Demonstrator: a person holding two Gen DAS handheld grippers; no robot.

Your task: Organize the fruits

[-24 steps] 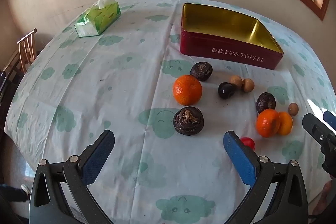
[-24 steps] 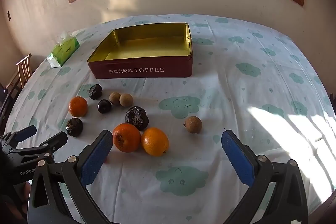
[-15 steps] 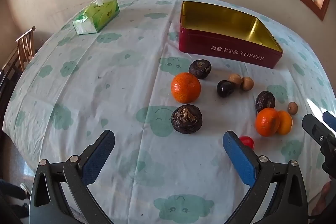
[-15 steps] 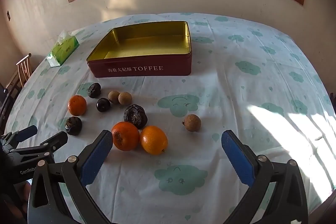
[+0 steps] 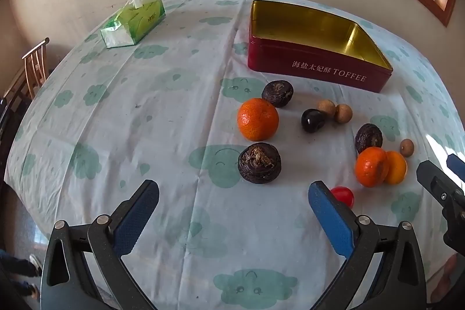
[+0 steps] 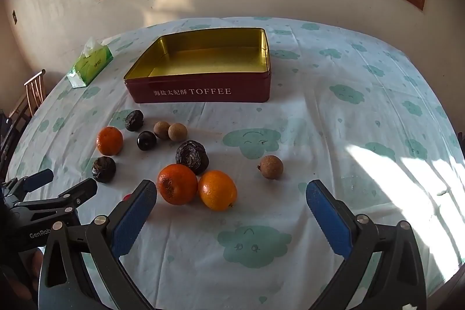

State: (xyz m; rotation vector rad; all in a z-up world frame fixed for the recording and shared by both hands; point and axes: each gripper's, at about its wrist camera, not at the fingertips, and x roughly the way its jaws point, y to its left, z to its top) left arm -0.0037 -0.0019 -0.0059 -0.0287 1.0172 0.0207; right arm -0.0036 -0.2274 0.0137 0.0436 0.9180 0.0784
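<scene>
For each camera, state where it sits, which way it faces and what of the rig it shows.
Left wrist: sits on the open left gripper, angled down across the table at the red TOFFEE tin; the right gripper shows at its right edge.
Right wrist: sits on the open right gripper, angled down at the tin; the left gripper shows at lower left.
Shared: tin, scattered fruit, green tissue pack.

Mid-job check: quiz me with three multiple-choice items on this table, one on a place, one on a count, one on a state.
1. Where does the tissue pack lie relative to the toffee tin in the right wrist view?
A left of it
B inside it
C right of it

2. How many orange citrus fruits are on the tablecloth?
A two
B three
C five

3. What is in the tin?
A dark fruits
B nothing
C a red tomato

Answers:
1 A, the pack sits near the table's left edge.
2 B, one alone, two touching.
3 B, only its bare gold floor shows.
</scene>
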